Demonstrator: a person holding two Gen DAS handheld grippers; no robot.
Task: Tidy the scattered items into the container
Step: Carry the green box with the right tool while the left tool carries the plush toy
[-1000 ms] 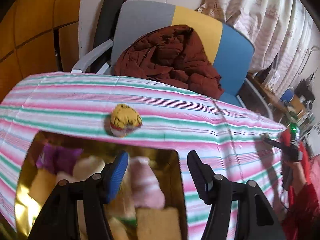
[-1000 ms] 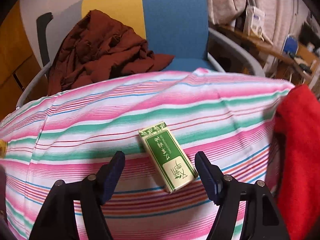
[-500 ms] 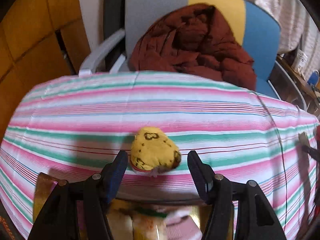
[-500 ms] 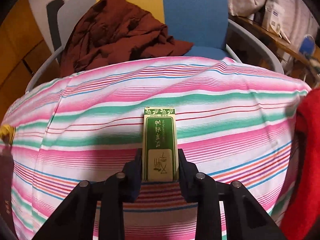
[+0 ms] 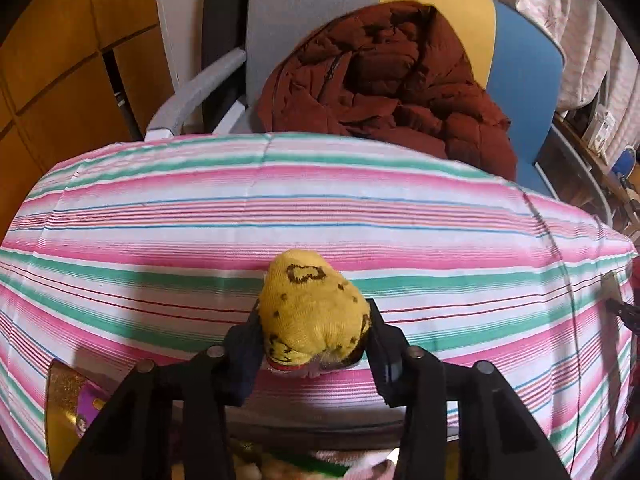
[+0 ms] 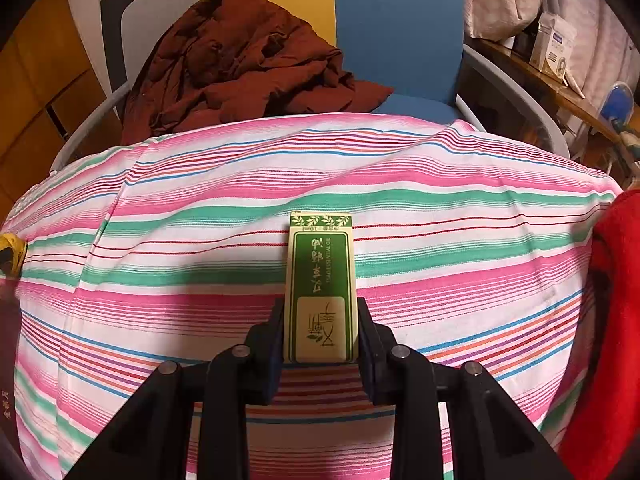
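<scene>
My left gripper (image 5: 314,326) is shut on a yellow rolled sock (image 5: 310,308) with brown marks, over the striped tablecloth (image 5: 320,208). The gold container (image 5: 64,396) shows at the bottom left of the left wrist view, with soft items inside, mostly hidden by the gripper. My right gripper (image 6: 320,332) is shut on a green and cream essential oil box (image 6: 321,288), which lies flat on the cloth and points away from me. The yellow sock also shows at the far left edge of the right wrist view (image 6: 10,250).
A grey, yellow and blue chair (image 5: 516,80) with a dark red jacket (image 5: 384,84) stands behind the table. Wooden panels (image 5: 60,40) are on the left. A red cloth (image 6: 616,320) lies at the right table edge. A cluttered shelf (image 6: 560,64) stands far right.
Both grippers moved forward and closed: the left one onto the yellow sock, the right one onto the green box, which turned straight between the fingers.
</scene>
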